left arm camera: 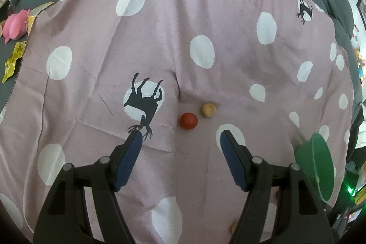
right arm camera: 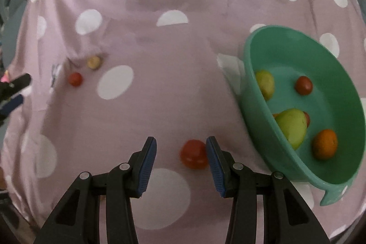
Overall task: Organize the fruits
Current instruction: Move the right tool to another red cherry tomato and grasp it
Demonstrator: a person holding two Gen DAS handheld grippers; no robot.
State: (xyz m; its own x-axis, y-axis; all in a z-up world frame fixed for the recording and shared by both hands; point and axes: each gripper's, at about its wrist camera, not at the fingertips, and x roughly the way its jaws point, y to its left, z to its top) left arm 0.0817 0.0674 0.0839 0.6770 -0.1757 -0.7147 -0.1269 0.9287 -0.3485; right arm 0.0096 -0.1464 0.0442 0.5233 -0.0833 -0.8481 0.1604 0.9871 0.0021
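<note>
A small red fruit (left arm camera: 188,120) and a small tan fruit (left arm camera: 208,109) lie side by side on the pink polka-dot cloth (left arm camera: 173,22), just ahead of my open, empty left gripper (left arm camera: 180,135). In the right wrist view the same pair shows far left, the red fruit (right arm camera: 75,79) and the tan fruit (right arm camera: 93,62). My right gripper (right arm camera: 181,144) is open, with another red fruit (right arm camera: 194,154) on the cloth between its fingers, close to the right one. A green bowl (right arm camera: 256,129) at the right holds several fruits, green, red and orange.
The green bowl's rim (left arm camera: 320,166) shows at the right in the left wrist view. A small tan fruit (left arm camera: 233,226) lies by the left gripper's right finger. A pink plush toy (left arm camera: 16,24) and yellow wrappers (left arm camera: 13,61) lie off the cloth at far left. The left gripper's fingers (right arm camera: 13,93) show at the left edge.
</note>
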